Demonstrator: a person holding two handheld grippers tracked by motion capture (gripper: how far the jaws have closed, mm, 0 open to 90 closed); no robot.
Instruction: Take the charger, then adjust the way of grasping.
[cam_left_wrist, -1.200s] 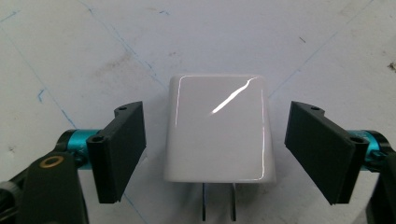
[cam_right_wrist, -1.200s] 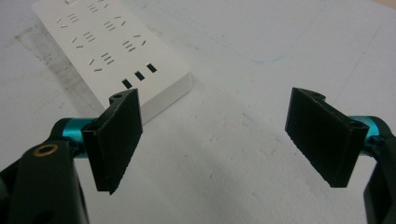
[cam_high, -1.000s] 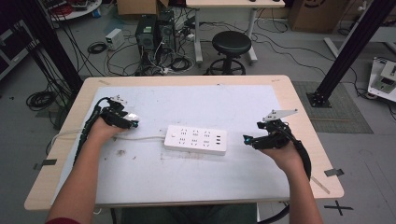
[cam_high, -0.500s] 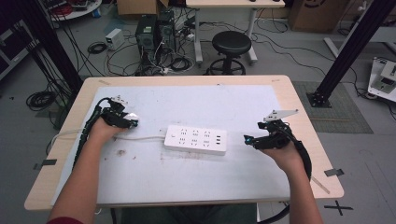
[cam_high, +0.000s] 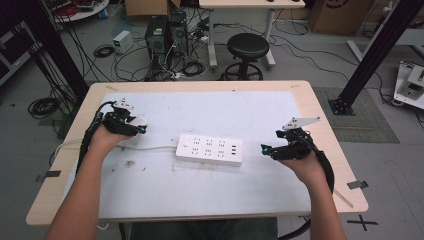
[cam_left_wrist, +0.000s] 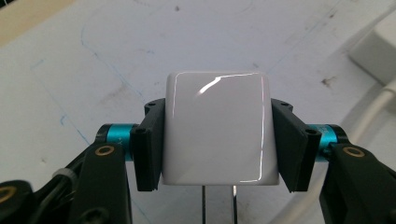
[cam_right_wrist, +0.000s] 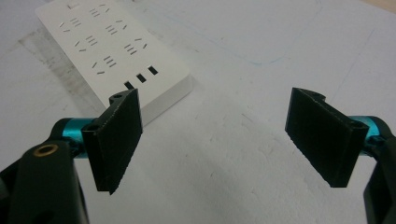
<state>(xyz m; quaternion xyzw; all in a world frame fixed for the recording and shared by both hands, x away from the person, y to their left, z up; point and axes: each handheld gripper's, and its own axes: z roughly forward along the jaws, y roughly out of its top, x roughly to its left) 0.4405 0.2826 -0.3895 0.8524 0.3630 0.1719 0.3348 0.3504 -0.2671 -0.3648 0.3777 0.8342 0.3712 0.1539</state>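
While the high view is looking down on the table (cam_high: 320, 107), a white power strip (cam_high: 210, 149) is lying flat near the middle of the white mat (cam_high: 220, 110), its cord (cam_high: 145, 148) running off toward the table's left edge. The left gripper (cam_high: 139, 125) is sitting left of the strip, held in the person's left hand (cam_high: 107, 136), with something small and white showing at its tip. The right gripper (cam_high: 266, 149) is hovering just right of the strip's end, held in the right hand (cam_high: 306, 162), its tip pointing at the strip but apart from it. A black stool (cam_high: 247, 47) and tangled cables are sitting on the floor beyond the table.

Left gripper view: the left gripper (cam_left_wrist: 217, 135) is clamping a glossy white plug block (cam_left_wrist: 217, 128) between both black jaws, each pad pressing flat on a side. Two metal prongs (cam_left_wrist: 219, 205) are pointing down from the block's lower edge toward the camera. Mat below is showing faint blue lines and smudges. Cord (cam_left_wrist: 373, 112) and a corner of the power strip (cam_left_wrist: 376, 46) are sitting at upper right.

Right gripper view: the right gripper (cam_right_wrist: 217, 135) is standing wide apart, jaws holding nothing, bare mat between them. The power strip (cam_right_wrist: 112, 46) is lying beyond the left jaw, its end with three dark slots nearest, not touching either pad.
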